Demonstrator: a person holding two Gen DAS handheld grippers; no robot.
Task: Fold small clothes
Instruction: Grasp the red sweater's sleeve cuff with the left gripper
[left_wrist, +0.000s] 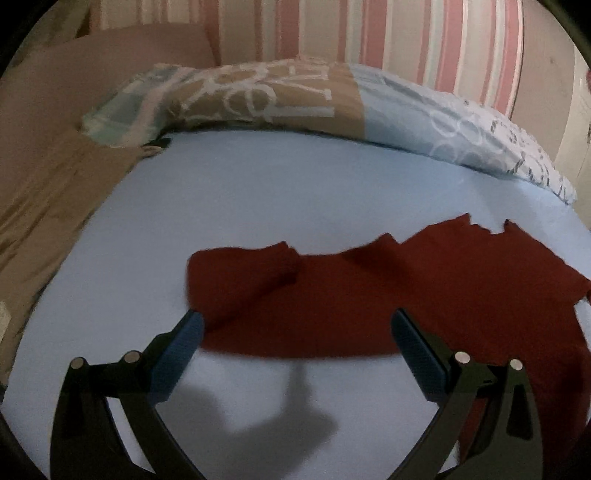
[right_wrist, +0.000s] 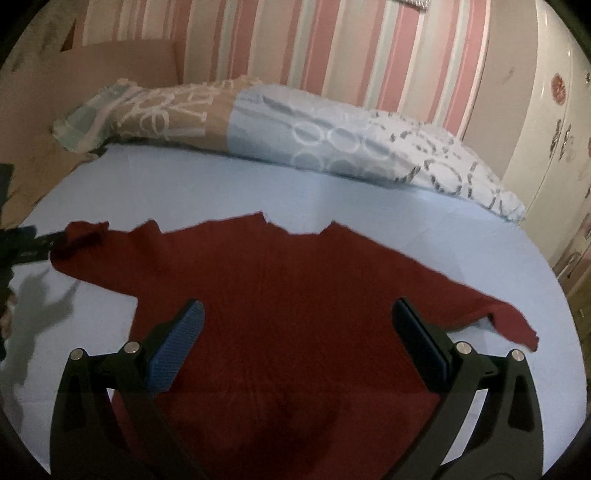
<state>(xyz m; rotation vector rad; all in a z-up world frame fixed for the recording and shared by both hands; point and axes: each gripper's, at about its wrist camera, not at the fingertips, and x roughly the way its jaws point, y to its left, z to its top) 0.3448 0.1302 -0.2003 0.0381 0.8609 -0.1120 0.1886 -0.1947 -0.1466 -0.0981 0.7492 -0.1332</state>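
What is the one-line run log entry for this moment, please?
phase: fold start | dark red knit sweater: flat on light blue bed sheet | left gripper: open | right gripper: open

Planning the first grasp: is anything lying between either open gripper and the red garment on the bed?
Nothing visible. The left gripper hovers open over a sleeve of the red garment, the right gripper open over its body; only bare blue sheet surrounds it.

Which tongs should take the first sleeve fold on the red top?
Probably left. The left tongs are open at the left sleeve, already partly doubled over. The right tongs are open over the body of the red top.
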